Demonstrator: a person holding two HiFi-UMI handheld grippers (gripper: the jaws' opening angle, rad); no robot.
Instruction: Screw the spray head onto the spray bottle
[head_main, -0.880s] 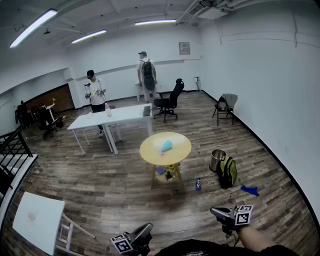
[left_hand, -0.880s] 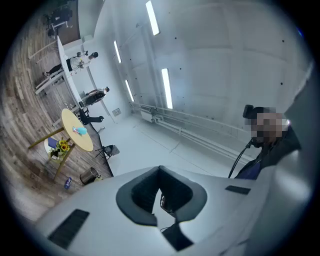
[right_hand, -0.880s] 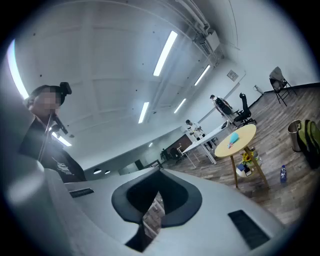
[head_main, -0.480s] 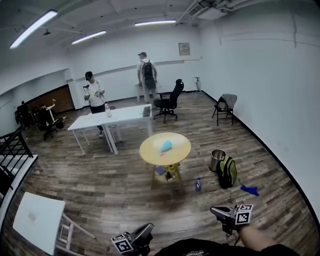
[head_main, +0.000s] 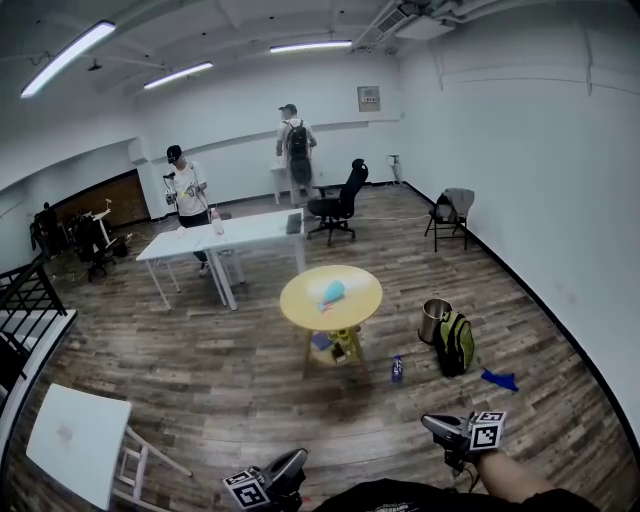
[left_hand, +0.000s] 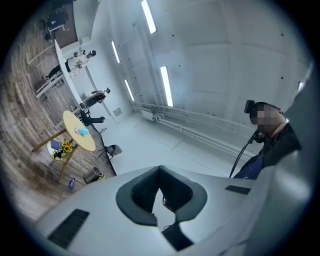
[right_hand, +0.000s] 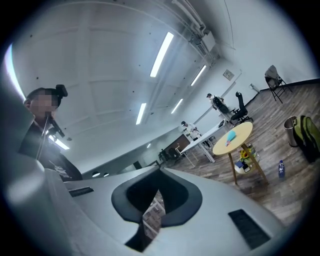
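I see both claws low in head view. Left grey two-jaw gripper (head_main: 297, 458): jaws together, nothing between. Right grey two-jaw gripper (head_main: 428, 421): likewise closed, empty. Light-blue spray bottle (head_main: 332, 292) lies on round yellow table (head_main: 300, 305), well apart from both grippers.

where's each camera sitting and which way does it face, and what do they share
Head view: on the person's head, facing across the room to the yellow table; left gripper, right gripper and a forearm show at the bottom.
Left gripper view: on the left gripper, tilted up at the ceiling lights past shut jaws; the person's torso at right.
Right gripper view: on the right gripper, facing the room past shut jaws; torso at left.
Shared: all three show the yellow table.
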